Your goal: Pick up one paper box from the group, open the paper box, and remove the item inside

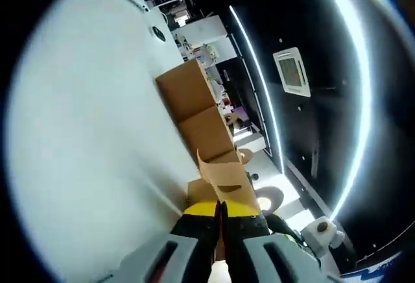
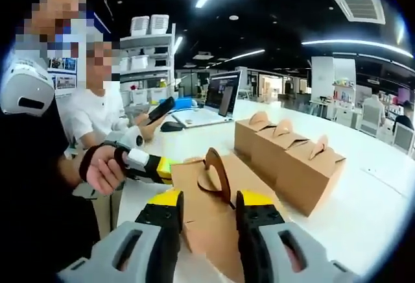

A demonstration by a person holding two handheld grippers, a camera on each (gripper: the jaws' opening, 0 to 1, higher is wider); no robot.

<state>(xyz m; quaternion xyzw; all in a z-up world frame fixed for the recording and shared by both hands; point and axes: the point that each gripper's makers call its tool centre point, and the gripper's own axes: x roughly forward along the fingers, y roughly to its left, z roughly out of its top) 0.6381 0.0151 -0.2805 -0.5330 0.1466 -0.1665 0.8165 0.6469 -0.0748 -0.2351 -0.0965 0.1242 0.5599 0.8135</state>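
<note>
left gripper (image 1: 220, 221): mine's pinched tight on the paper box (image 1: 224, 182) flap
right gripper (image 2: 209, 221): jaws apart around the box, not squeezing
spare boxes (image 2: 288, 153): ahead-right on the white table (image 2: 382, 192)

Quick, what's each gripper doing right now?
Left gripper: shut on the box flap.
Right gripper: open, fingers on either side of the box's handle tab, not clamped.
</note>
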